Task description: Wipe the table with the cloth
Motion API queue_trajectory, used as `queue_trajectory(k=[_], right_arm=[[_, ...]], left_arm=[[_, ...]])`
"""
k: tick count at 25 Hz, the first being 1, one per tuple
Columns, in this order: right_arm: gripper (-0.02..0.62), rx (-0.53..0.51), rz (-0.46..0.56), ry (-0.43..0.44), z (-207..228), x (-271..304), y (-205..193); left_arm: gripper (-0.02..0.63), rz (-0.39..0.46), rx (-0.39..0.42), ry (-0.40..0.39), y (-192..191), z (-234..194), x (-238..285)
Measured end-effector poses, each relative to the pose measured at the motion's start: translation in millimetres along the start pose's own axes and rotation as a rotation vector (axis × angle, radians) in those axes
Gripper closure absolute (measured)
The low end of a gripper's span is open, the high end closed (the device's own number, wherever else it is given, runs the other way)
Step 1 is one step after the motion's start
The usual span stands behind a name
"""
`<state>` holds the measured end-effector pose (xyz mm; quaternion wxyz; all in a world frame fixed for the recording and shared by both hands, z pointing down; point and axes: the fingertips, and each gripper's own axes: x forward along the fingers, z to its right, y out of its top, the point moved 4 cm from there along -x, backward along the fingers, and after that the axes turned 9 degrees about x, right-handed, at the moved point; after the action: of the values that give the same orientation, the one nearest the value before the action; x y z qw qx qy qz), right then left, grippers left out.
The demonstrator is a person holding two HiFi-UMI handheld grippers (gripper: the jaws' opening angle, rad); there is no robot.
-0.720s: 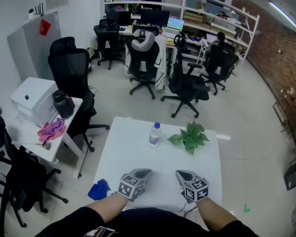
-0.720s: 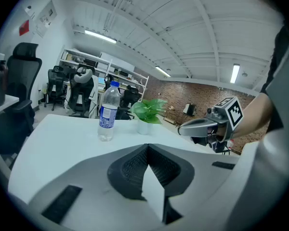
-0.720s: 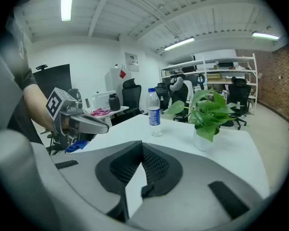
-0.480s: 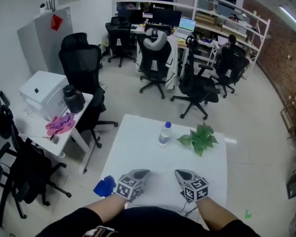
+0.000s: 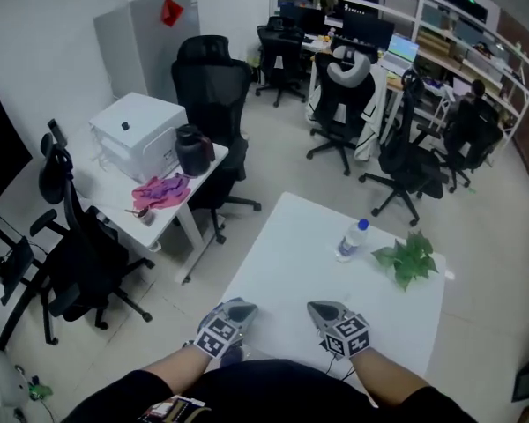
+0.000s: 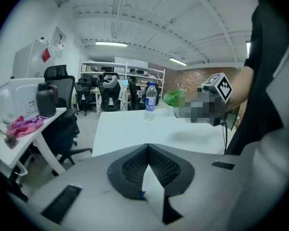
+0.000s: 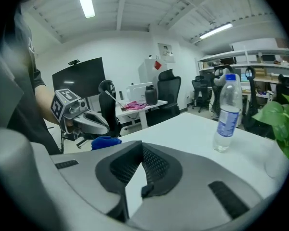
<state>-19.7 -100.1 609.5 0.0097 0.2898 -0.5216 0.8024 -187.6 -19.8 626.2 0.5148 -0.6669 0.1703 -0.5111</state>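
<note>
The white table [image 5: 291,263] lies ahead of me with both grippers held over its near edge. A blue cloth [image 7: 106,142] lies at the table's near left corner, just under my left gripper [image 7: 82,117]; the head view hides it. My left gripper [image 5: 242,307] [image 6: 148,146] is shut with nothing between its pads. My right gripper [image 5: 320,307] [image 7: 142,143] hovers beside it, pads together and empty. A clear water bottle [image 5: 353,239] [image 7: 229,112] and a green plant [image 5: 408,261] stand at the table's far side.
To the left stands a side desk [image 5: 115,196] with a white printer [image 5: 137,130], a black jug [image 5: 192,151] and a pink rag [image 5: 161,190]. Black office chairs [image 5: 213,95] crowd the floor around the table's left and far sides.
The head view has swung to the left, so the table now sits further right. Both grippers keep their places. The blue cloth has slipped out of the head view near the left gripper.
</note>
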Motion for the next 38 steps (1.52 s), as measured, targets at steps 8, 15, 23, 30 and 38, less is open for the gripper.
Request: queue_trajectory(k=[8,15,23,30,38], right_arm=[[0.584,-0.058,-0.081,0.112,-38,48,-5],[0.584,-0.050,-0.105,0.111,-42,54,-9],[0.584,-0.016,-0.109,0.069,-33,42,-17],[0.584,-0.001,-0.100,0.052,-31,36,-19],[0.584,0.006,-0.081,0.053,-35,30,-17]], left_arm=[[0.585,-0.235,0.347,-0.076,-71,-23,-32],[0.294,-0.411,0.576,-0.293,-101,-28,-19],[0.320,-0.540,0.566,-0.451,-120,-26,3],[0.353,-0.547,0.390,-0.487,-128,-28,5],[0.509,-0.519,0.432,-0.478,-121,-13,-2]])
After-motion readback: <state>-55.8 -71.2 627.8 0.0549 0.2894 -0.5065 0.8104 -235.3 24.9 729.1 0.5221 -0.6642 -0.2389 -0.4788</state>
